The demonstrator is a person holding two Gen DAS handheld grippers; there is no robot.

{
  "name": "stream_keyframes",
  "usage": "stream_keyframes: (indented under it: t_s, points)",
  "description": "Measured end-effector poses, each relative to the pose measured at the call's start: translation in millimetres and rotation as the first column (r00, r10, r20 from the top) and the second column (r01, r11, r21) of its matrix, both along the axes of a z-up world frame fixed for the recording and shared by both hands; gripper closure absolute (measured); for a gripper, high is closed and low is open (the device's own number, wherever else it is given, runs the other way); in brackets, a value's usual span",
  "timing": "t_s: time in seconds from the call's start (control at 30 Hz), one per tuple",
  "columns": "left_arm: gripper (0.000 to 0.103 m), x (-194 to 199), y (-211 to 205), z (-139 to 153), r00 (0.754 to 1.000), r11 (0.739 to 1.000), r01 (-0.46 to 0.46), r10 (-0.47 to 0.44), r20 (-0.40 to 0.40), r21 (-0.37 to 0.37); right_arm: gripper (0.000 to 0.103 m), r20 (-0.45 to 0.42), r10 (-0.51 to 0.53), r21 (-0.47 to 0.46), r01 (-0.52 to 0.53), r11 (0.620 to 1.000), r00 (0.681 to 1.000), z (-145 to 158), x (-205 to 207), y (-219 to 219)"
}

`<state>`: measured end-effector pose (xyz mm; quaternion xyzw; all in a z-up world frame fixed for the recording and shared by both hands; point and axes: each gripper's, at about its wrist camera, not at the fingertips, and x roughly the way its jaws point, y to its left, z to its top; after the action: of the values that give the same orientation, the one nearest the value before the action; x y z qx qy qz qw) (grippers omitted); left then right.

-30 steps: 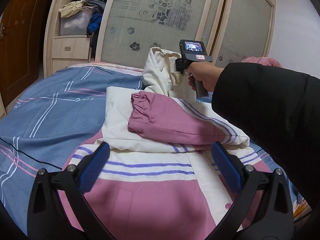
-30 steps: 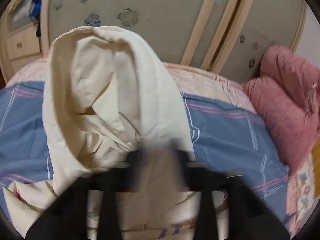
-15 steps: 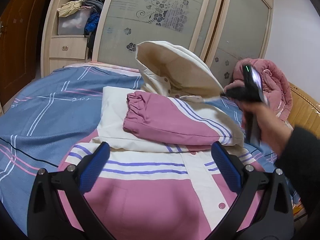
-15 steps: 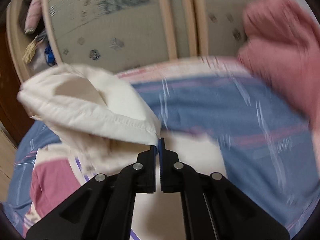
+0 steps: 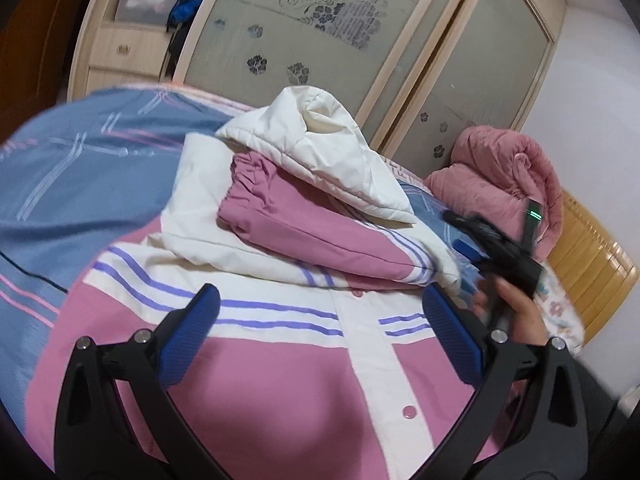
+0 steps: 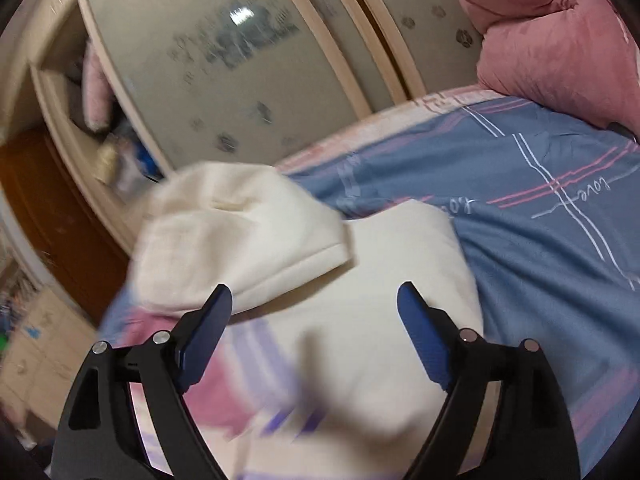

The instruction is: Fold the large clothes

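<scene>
Jacket: a large pink and white garment with purple stripes and snap buttons, spread on the bed, lying directly beneath and ahead of the left fingers.
Sleeve: pink with a gathered cuff, folded across the jacket's upper part, ahead of the left fingers.
Hood: cream white, lying on top of the folded sleeve, beyond the left fingers; in the right wrist view it sits just past the tip of the left-hand finger, blurred.
Left gripper: fingers spread wide above the jacket front, nothing between the blue pads.
Right gripper: fingers opening, already far apart, with only the cream fabric underneath and nothing pinched between them; from the left wrist view it shows as a dark blur at the jacket's right edge.
Hand: grips the right gripper's handle.
Bed: blue cover with pink and white lines.
Pink quilt: bundled at the far side of the bed, well beyond the right fingers.
Wardrobe: frosted sliding doors with flower prints behind the bed.
</scene>
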<state>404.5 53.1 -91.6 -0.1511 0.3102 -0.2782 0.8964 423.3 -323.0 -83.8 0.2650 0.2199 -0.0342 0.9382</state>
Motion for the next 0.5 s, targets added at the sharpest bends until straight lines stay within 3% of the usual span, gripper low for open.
stream_keyframes:
  t_s: [0.1,0.2,0.3,0.37,0.43,0.5]
  points:
    - [0.002,5,7,-6,0.998,0.995,0.015,-0.020,-0.053,-0.098,0.010,0.122,0.039,0.126,-0.055,0.990,0.992,7,-66,14]
    - [0.002,7,16,-13,0.991,0.967,0.041,-0.072,-0.115,-0.253,0.006,0.216,0.058,0.220,-0.107,0.970,0.975,-3,-120,22]
    - [0.002,5,19,-15,0.985,0.936,0.055,-0.108,-0.136,-0.348,0.004,0.263,0.063,0.295,-0.142,0.945,0.963,-6,-140,31]
    - [0.002,6,19,-12,0.980,0.909,0.056,-0.129,-0.151,-0.413,0.004,0.308,0.125,0.269,-0.213,0.939,0.943,4,-137,35]
    - [0.002,12,14,-7,0.975,0.884,0.055,-0.148,-0.166,-0.465,0.004,0.349,0.117,0.213,-0.200,0.956,0.930,14,-141,36]
    - [0.002,23,6,-4,0.967,0.865,0.033,-0.154,-0.203,-0.501,0.004,0.365,0.122,0.224,-0.214,0.951,0.923,17,-143,33]
